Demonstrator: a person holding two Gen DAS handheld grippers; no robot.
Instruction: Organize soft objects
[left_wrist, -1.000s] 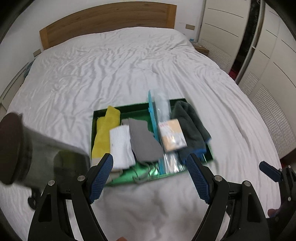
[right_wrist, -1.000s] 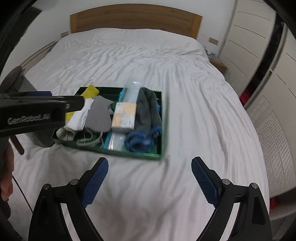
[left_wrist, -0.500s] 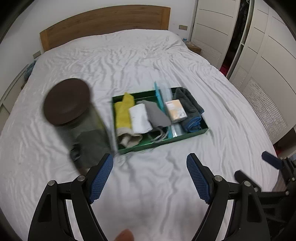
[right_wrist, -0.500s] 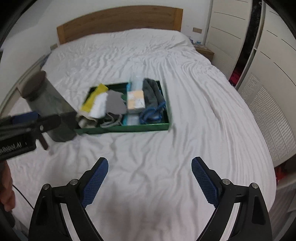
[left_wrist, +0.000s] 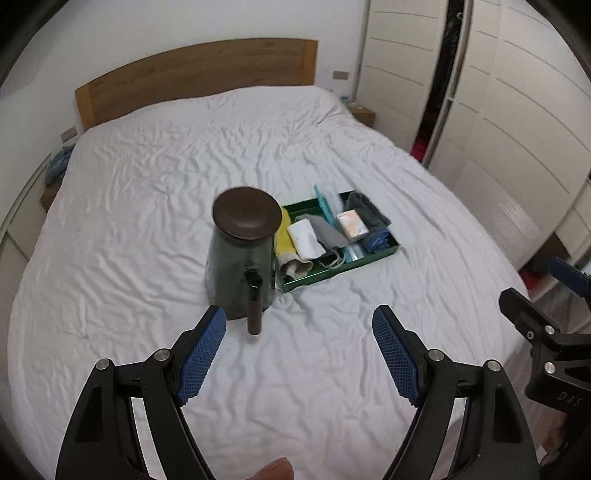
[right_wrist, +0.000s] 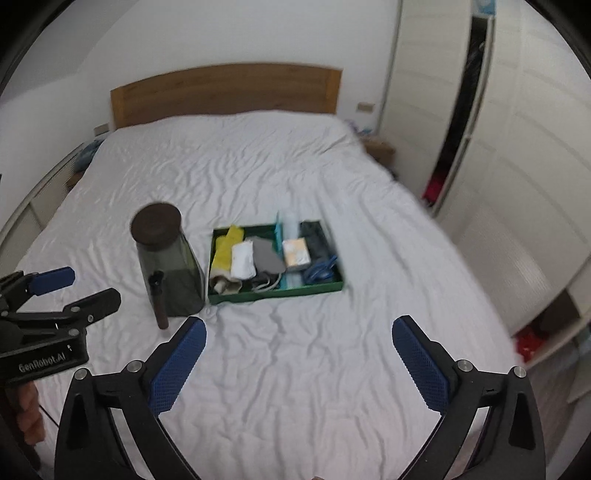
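A green tray (left_wrist: 386, 254) (right_wrist: 275, 293) sits on the white bed (left_wrist: 147, 206) (right_wrist: 314, 369), near the middle. Soft things lie packed side by side in it: a yellow cloth (left_wrist: 283, 236) (right_wrist: 226, 248) at its left end, then a white roll (left_wrist: 304, 238) (right_wrist: 243, 261), a grey cloth (left_wrist: 327, 232) (right_wrist: 266, 258), and a dark grey cloth (left_wrist: 364, 210) (right_wrist: 314, 236) with blue trim at its right end. An orange-and-white packet (left_wrist: 351, 225) (right_wrist: 296, 254) lies between the grey and dark grey cloths, on top of a clear bag (left_wrist: 330, 201) (right_wrist: 289, 225). A beige item (left_wrist: 293, 267) (right_wrist: 221, 283) lies at the front left corner of the tray.

Just left of the tray stands a dark, see-through jar (left_wrist: 240, 266) (right_wrist: 171, 269) with a round brown lid (left_wrist: 246, 217) (right_wrist: 156, 222); a dark cylinder (left_wrist: 254, 306) (right_wrist: 159, 301) stands against its front.

The left gripper (left_wrist: 299, 350) (right_wrist: 62, 291) hangs over bare sheet in front of the jar, jaws spread wide and holding nothing. The right gripper (right_wrist: 299, 365) (left_wrist: 546, 291) hangs over bare sheet in front of the tray, jaws likewise wide apart and empty. Both are well short of the tray. A wooden headboard (left_wrist: 195, 79) (right_wrist: 225, 90) backs the bed, and white wardrobe doors (left_wrist: 517, 122) (right_wrist: 524, 147) stand to the right.
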